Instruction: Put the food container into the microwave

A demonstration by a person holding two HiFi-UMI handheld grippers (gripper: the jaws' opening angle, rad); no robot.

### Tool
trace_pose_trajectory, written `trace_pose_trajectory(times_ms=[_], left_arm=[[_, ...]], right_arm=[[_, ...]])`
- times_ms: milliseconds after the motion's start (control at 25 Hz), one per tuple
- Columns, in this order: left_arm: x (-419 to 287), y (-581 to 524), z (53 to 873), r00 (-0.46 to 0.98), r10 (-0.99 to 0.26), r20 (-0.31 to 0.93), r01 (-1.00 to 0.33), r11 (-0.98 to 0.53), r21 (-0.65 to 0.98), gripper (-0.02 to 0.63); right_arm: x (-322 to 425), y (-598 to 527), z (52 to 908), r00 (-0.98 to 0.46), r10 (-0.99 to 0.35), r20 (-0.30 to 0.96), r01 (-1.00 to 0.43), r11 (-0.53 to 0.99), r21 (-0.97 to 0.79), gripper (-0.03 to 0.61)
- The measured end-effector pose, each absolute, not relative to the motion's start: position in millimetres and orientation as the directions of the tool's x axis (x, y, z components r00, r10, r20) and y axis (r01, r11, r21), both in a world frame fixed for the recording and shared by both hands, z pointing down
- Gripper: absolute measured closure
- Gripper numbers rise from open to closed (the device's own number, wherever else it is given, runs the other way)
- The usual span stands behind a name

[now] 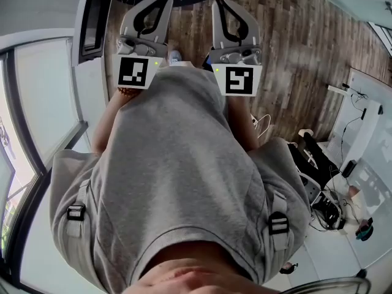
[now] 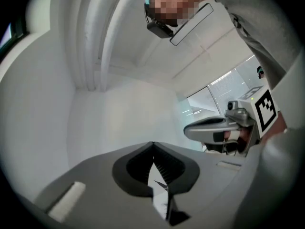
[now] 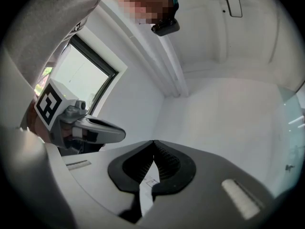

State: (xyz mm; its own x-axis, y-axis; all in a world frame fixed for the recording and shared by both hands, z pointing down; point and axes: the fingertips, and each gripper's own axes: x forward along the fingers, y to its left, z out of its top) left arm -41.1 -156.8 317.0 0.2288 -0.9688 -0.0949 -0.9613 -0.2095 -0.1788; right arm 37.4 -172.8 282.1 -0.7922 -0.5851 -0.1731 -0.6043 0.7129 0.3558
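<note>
Beyond grey shirt (image 1: 177, 182), left hand-held gripper (image 2: 152, 145), right hand-held gripper (image 3: 153, 142), jaws together

The left gripper (image 2: 152, 144) pointed up at a white wall and ceiling (image 2: 119, 109), its dark ribbed jaws drawn together until the tips met, with nothing gripped between them. To the right, the right gripper (image 2: 189, 130) showed from the side, its marker cube (image 2: 266, 108) close under a grey sleeve (image 2: 267, 37), and glass panels (image 2: 209, 99) lay behind it
</note>
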Motion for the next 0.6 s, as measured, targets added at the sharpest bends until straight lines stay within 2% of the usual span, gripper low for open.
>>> trace_pose_trajectory(times_ms=[120,280,600], left_arm=[[-46.0,-156.9,320.2,0.201,-0.972,-0.118,-0.964,-0.176,-0.198,0.612],[-57.5,-157.1,342.0,0.15,-0.986,-0.067,-0.977,-0.138,-0.162,0.612],[-75.2,-157.4,376.8,0.098,-0.995,-0.027,-0.987,-0.093,-0.13,0.611]], right_arm=[[15.0,-171.1,308.2,-0.809,-0.576,-0.123,-0.582,0.752,0.31,0.568],[-1.9,-169.1,358.5,-0.814,-0.58,0.044,-0.558,0.8,0.22,0.566],[-20.8,-167.4,391.1,-0.839,-0.54,0.068,-0.528,0.838,0.139,0.568]])
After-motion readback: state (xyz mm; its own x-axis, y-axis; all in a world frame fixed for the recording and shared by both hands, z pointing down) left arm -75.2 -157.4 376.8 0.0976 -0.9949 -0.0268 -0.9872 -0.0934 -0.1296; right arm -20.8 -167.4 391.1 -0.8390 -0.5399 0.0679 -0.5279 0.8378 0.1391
